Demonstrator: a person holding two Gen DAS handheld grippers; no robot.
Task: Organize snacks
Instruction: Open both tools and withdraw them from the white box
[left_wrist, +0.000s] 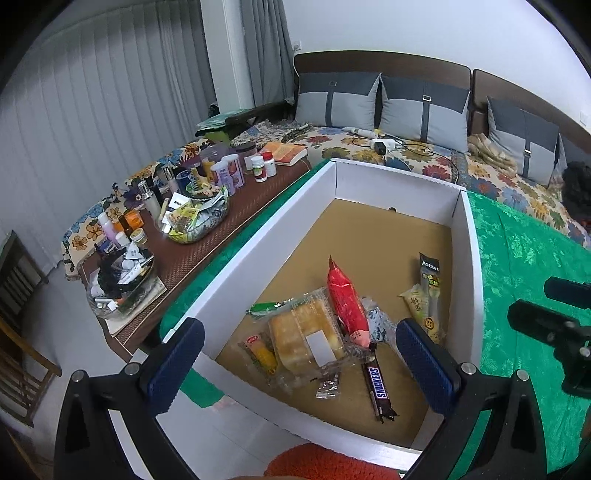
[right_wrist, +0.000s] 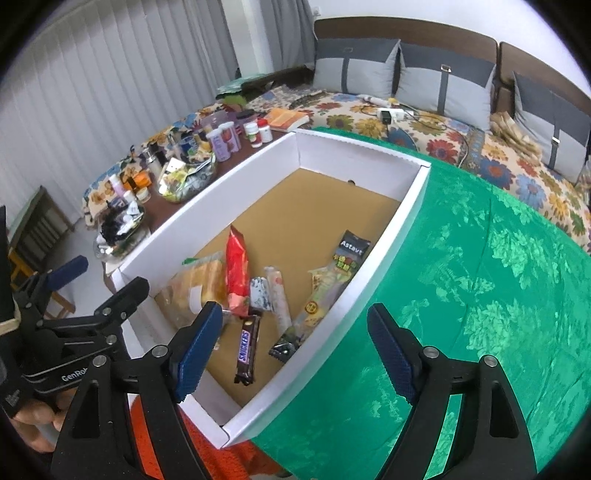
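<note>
In the left wrist view, the left gripper (left_wrist: 300, 363) has its jaws wide apart and empty, above the near end of the white box (left_wrist: 399, 177). A Snickers bar (left_wrist: 377, 380) and bread bag (left_wrist: 306, 338) lie inside there.

In the right wrist view, the right gripper (right_wrist: 295, 350) is spread apart with nothing held, over the box's near right wall.

Left gripper (left_wrist: 299, 360), black frame with blue ribbed pads: jaws spread wide, nothing between the pads, pointing steeply down. Right gripper (right_wrist: 295, 350), same black-and-blue build: jaws also wide apart and empty, angled down. In the right wrist view the left gripper sits at lower left, with bare fingers (right_wrist: 35, 419) wrapped under its handle.
</note>
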